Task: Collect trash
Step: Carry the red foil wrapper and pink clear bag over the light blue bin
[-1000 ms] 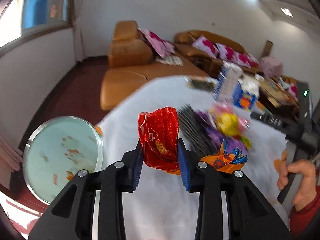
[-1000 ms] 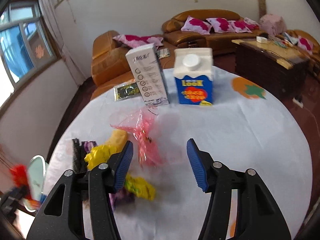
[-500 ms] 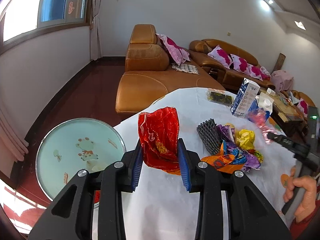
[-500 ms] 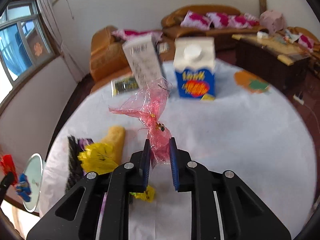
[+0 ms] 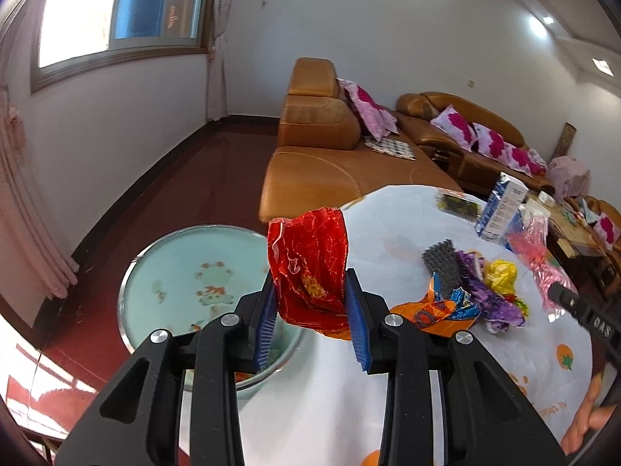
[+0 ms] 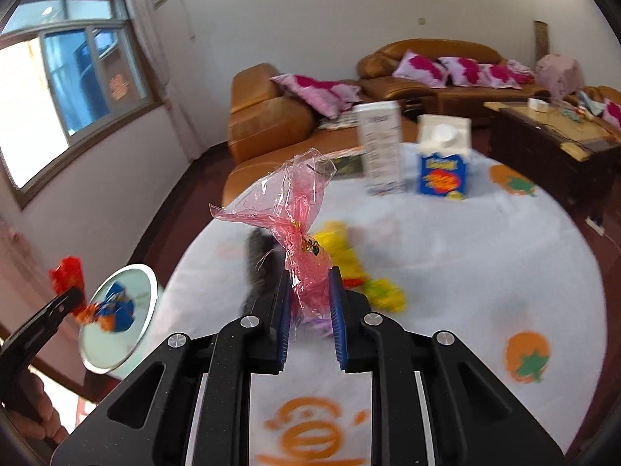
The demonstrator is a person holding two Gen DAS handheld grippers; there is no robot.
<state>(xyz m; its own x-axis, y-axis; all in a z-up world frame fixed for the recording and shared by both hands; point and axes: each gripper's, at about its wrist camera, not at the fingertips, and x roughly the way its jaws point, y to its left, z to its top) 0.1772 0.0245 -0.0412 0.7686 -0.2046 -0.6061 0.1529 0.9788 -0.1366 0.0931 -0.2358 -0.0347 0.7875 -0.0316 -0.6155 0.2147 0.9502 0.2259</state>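
A red wrapper [image 5: 308,268] is clamped between the left gripper [image 5: 310,318] pads beside the bin [image 5: 186,283], while a pink wrapper [image 6: 300,240], on which the jaws have just been closing, is pinched in the right gripper [image 6: 310,314] above the table [image 6: 485,256]

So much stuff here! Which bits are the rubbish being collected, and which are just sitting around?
Part of the job:
- red wrapper, held in the left gripper
- pink cellophane, held in the right gripper
- wrapper pile on the table
- round bin

Just lying about:
- blue carton
- white carton
- sofas
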